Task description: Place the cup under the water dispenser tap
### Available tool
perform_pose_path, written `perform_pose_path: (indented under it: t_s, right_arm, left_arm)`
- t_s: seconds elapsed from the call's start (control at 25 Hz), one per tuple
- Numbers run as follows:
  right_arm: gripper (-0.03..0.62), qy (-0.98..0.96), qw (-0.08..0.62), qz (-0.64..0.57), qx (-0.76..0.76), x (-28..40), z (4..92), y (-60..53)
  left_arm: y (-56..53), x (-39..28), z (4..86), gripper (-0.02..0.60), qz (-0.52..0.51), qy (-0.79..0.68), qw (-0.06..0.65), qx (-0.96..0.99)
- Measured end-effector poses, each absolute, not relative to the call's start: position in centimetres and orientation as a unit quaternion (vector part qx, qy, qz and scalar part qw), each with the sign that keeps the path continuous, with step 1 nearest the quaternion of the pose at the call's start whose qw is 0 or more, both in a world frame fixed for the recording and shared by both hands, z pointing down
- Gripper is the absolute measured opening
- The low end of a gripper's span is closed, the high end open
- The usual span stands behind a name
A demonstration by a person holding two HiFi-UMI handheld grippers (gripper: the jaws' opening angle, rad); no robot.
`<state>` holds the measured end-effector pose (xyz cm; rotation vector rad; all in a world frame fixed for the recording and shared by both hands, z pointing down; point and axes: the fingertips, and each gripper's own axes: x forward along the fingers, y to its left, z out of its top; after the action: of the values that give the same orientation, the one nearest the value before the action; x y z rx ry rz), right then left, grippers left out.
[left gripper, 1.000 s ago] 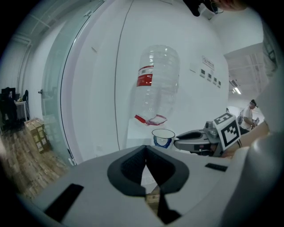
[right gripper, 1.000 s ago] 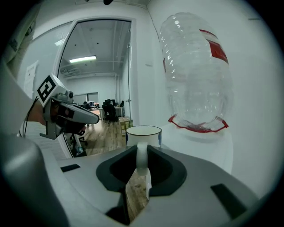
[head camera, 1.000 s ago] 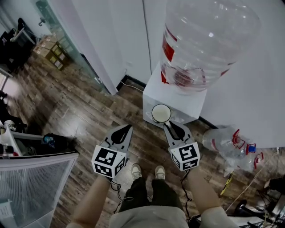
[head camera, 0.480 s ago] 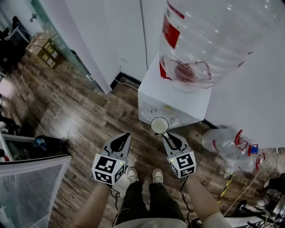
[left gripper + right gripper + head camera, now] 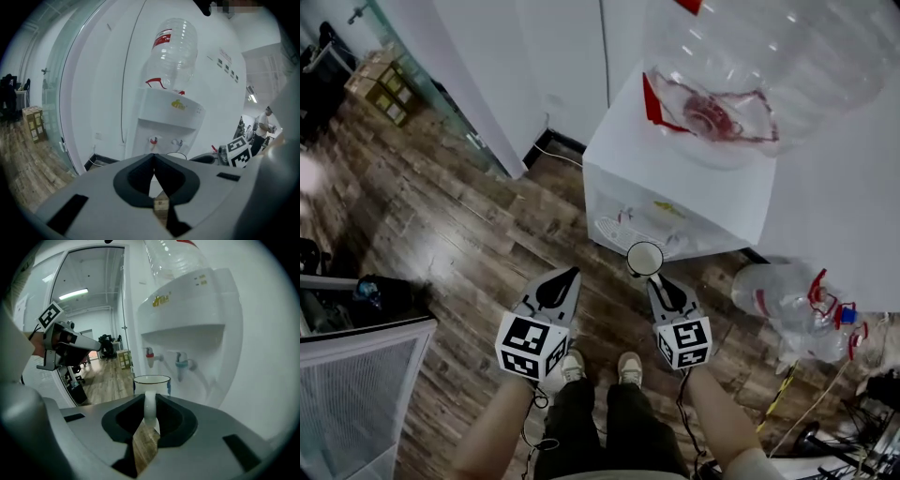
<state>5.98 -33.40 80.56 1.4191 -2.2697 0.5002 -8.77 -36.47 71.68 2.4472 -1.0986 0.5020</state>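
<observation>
your right fingers (image 5: 667, 292) pinched the cup (image 5: 645, 258) only by its thin handle, so it could have swung and clipped the tap (image 5: 182, 363); your left fingers (image 5: 553, 291) were clenched on nothing.

I observed wood-plank flooring (image 5: 441, 216) across the room. Clear bottles (image 5: 783, 300) lay on it at the right, close to the white wall (image 5: 844, 187). Stacked cardboard boxes (image 5: 380, 86) stood at the upper left, near a glass partition (image 5: 441, 89). A thin cable (image 5: 567, 155) ran along the baseboard. A translucent panel (image 5: 347, 394) occupied the lower left corner.
</observation>
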Motion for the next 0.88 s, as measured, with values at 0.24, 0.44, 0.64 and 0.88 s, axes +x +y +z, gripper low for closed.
perform_pose_path:
  t_s: [0.24,0.44,0.64,0.88]
  right_arm:
    - [0.072,-0.796,0.207,0.145,0.551,7.6,84.2,-35.3]
    - [0.072,-0.787,0.196,0.141,0.568,8.1,86.3,-36.4]
    - [0.072,-0.772,0.176,0.129,0.597,9.4,87.9,-37.2]
    - [0.072,-0.771,0.158,0.085,0.611,9.3,89.1,-37.3]
  left_arm:
    - [-37.3,-7.4,75.8,0.006,0.181,-0.387,0.207,0.880]
    - [-37.6,-6.6,78.0,0.006,0.178,-0.382,0.217,0.880]
    - [-38.2,-5.4,80.0,0.006,0.176,-0.374,0.217,0.884]
    - [-38.2,-4.7,81.5,0.006,0.192,-0.360,0.206,0.890]
